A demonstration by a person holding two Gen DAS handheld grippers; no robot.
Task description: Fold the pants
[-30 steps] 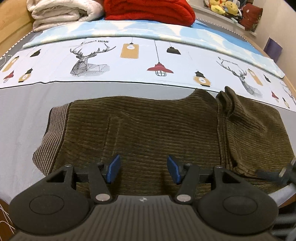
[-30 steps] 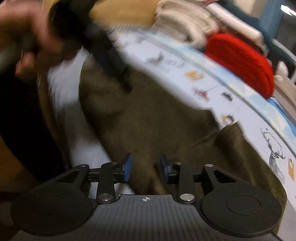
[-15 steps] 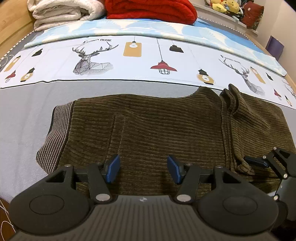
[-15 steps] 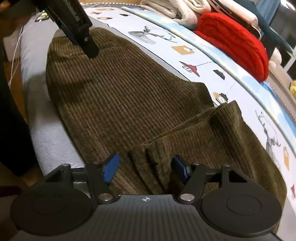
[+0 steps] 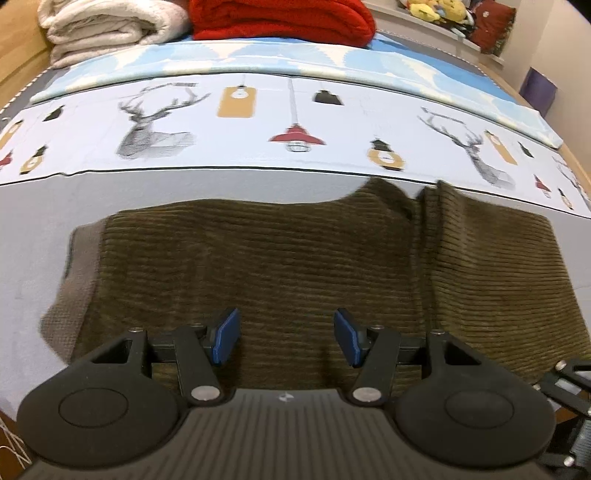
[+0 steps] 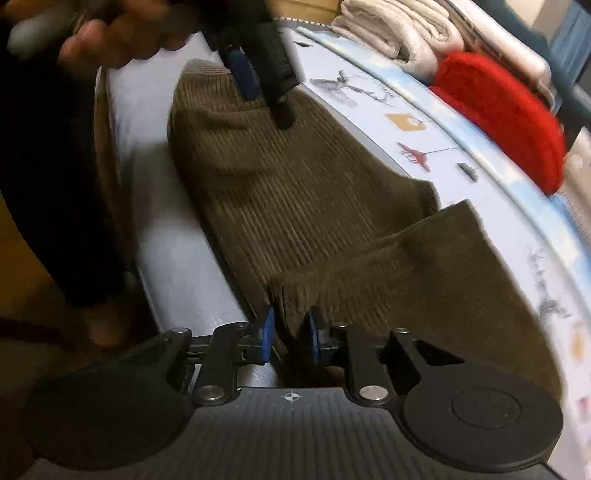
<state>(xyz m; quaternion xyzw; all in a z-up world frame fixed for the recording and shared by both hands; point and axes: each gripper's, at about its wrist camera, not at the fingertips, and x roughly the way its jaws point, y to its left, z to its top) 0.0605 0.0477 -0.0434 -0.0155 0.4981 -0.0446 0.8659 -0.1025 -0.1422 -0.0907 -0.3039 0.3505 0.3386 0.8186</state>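
Olive-brown corduroy pants lie flat across the grey part of the bed, ribbed waistband at the left and a folded-over leg layer at the right. My left gripper is open and empty, just above the pants' near edge. My right gripper is shut on the near edge of the folded leg layer at the bed's edge. The left gripper also shows in the right wrist view, over the waistband end.
The bed sheet has a deer and lamp print. A folded white blanket and a red blanket lie at the far side. The bed's near edge drops off beside the right gripper.
My right gripper has closed on the folded leg edge; half a second ago it was open over it. My left gripper has dropped a little closer to the pants, still open.
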